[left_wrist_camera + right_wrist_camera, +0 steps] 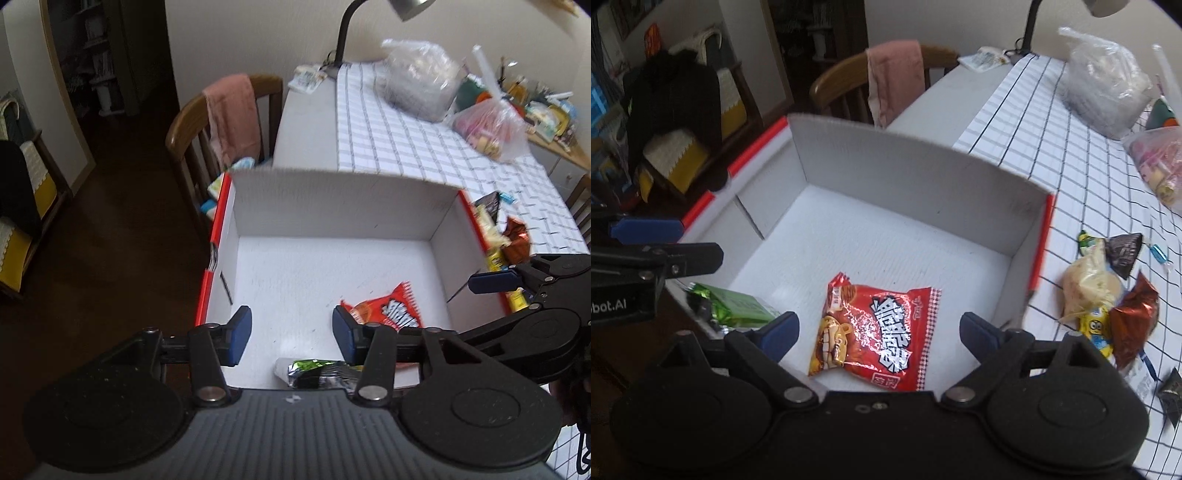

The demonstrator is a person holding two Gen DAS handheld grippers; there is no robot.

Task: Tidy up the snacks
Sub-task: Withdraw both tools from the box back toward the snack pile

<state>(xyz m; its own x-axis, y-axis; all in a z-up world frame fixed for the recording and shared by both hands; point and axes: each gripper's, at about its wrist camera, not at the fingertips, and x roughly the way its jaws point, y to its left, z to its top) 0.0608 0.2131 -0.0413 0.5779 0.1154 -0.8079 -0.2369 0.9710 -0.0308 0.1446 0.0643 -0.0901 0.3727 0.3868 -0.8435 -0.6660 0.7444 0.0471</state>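
Observation:
A white cardboard box (332, 206) with red edges stands open on the table. On its floor lie a red snack packet (875, 332) and a green foil packet (735, 306). My right gripper (879, 328) hangs open above the red packet (388, 310), its pads clear of it. My left gripper (291, 332) is open over the box floor with nothing between its fingers, and the green packet (317, 373) lies just below it. Several loose snacks (1108, 306) lie on the tablecloth to the right of the box.
A checked tablecloth (1071, 155) covers the table. Two filled plastic bags (417, 81) and a desk lamp (343, 40) stand at the far end. A wooden chair (192, 122) with a pink towel sits left of the table, above dark floor.

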